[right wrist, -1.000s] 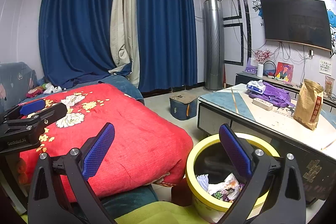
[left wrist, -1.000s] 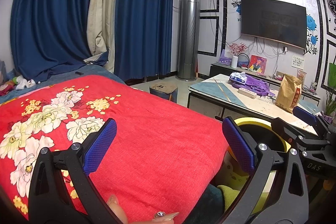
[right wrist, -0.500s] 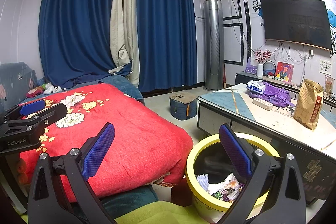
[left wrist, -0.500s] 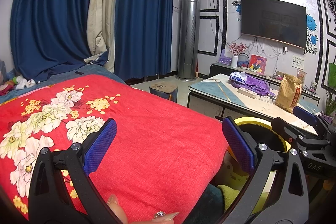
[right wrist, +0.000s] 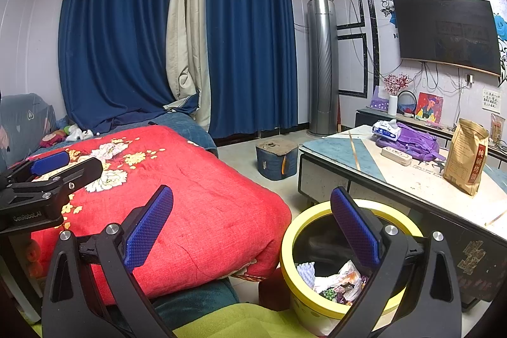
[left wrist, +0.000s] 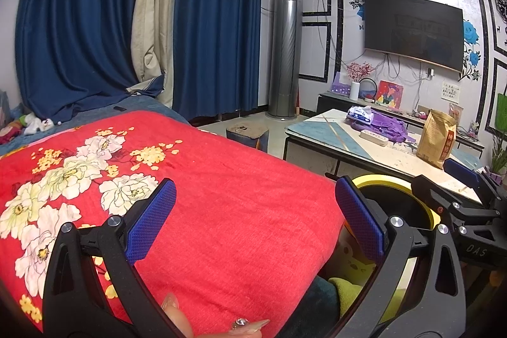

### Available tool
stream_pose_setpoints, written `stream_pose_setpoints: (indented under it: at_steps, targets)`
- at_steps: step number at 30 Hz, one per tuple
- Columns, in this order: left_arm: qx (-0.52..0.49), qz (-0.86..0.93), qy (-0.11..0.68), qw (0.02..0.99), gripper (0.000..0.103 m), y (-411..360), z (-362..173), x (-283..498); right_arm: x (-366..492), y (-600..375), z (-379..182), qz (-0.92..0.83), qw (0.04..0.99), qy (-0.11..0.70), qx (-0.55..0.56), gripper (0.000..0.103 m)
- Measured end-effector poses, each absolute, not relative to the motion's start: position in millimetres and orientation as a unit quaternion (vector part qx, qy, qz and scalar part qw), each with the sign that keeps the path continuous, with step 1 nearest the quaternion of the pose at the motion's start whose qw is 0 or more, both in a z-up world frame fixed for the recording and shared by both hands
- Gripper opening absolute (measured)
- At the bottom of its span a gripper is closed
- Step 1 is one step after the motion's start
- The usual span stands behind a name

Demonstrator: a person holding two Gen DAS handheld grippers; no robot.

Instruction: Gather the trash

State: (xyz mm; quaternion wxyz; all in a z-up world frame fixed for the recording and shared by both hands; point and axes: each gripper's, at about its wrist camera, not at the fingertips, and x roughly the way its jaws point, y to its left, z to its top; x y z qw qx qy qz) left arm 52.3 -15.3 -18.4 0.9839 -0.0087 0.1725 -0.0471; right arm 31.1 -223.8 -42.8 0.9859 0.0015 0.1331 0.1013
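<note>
A yellow-rimmed trash bin [right wrist: 294,230] stands on the floor between the sofa and the low table; crumpled wrappers and paper [right wrist: 336,281] lie inside it. Its rim also shows in the left wrist view [left wrist: 383,181]. My right gripper [right wrist: 252,224] is open and empty, held above the bin's left side. My left gripper [left wrist: 255,216] is open and empty over the red floral blanket [left wrist: 221,211]. Each gripper shows at the edge of the other's view.
A low table [right wrist: 364,167] at the right holds a brown paper bag [right wrist: 467,157], a purple bag [right wrist: 415,141], a tissue pack and a power strip. A small blue stool [right wrist: 275,159] stands on the floor. Curtains, a tower air conditioner and a wall TV lie beyond.
</note>
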Motion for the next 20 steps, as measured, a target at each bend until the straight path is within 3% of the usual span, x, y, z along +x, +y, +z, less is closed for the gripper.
stream_pose_setpoints:
  at_steps: [14,17,20]
  targets:
    - [-0.036,0.009,0.217,0.975,0.092,7.5,-26.5,64.6,45.1,-193.5,-40.9,0.125,0.981,0.149,-0.001,0.097]
    - [-0.077,0.087,0.24,0.964,0.092,62.0,-21.3,62.9,59.6,-143.9,-28.5,0.193,0.968,0.159,0.003,0.097]
    - [-0.122,0.229,0.256,0.931,0.092,163.2,-22.2,40.3,71.6,-39.0,-22.0,0.301,0.931,0.202,-0.038,0.097]
